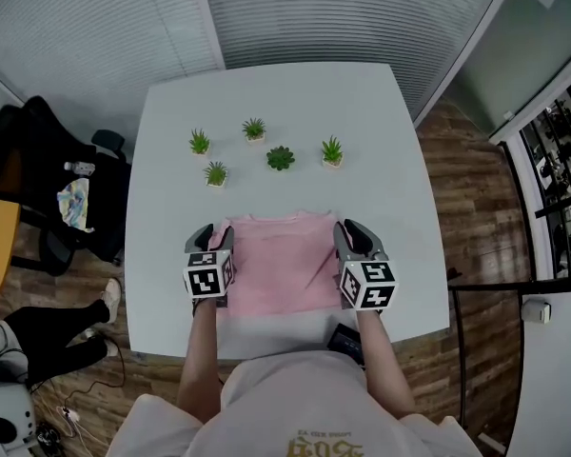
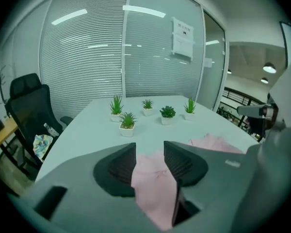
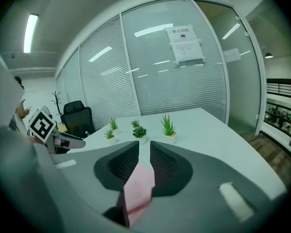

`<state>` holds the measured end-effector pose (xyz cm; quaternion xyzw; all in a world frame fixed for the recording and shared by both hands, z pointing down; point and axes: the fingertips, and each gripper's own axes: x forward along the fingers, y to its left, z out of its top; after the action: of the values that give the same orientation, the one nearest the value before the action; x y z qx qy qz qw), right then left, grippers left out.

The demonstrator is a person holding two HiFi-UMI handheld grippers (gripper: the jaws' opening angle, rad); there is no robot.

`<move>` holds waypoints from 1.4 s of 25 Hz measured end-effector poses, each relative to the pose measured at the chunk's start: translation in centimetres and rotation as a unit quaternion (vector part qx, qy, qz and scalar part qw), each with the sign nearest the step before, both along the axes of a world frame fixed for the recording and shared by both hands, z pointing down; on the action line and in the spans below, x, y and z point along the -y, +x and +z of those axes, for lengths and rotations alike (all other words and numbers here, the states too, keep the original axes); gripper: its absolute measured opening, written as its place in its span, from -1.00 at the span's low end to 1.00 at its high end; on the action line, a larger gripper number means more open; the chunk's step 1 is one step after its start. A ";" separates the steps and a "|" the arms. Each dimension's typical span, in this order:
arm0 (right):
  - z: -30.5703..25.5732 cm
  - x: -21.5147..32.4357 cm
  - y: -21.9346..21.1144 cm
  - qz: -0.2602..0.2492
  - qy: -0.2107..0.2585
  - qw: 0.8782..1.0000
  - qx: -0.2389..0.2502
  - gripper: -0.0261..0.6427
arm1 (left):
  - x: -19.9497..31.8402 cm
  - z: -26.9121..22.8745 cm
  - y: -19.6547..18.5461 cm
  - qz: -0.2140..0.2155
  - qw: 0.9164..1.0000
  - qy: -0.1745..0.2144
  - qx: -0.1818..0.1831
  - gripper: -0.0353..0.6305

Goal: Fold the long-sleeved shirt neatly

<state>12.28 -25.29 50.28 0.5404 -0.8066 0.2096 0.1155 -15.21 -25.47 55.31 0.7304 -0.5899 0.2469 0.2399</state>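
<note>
- Holding the shirt at both sides, you have it lying between your two grippers on the table, close to your own edge.
- Your left gripper stands at a middling gap. Pink cloth fills it from pad to pad and hangs back over the gripper's body, so I judge it gripped.
- Your right gripper is narrower and pinches a thin strip of cloth deep between the pads (at the tips you see bare table through the slit).
- From the head view, your jaws sit at the shirt's two side edges, near its far corners. Most of the pink panel lies on your side of the tips, not beyond them.
- The panel looks nearly square from above, so I cannot name a long axis. Its far edge faces the plants.
- Neither hand is nearer, since both sit level with each other. The next fold probably needs them moving together so the held edge stays straight.
</note>
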 end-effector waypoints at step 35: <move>-4.5 -4.5 -2.7 -0.029 0.059 0.997 0.038 -0.89 | -4.9 -7.8 4.1 0.064 0.990 0.113 -0.047 -0.87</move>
<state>9.58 -20.76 45.73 0.5143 -0.8367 0.1787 0.0593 -11.10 -20.53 47.53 0.7997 -0.5543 0.1588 0.1671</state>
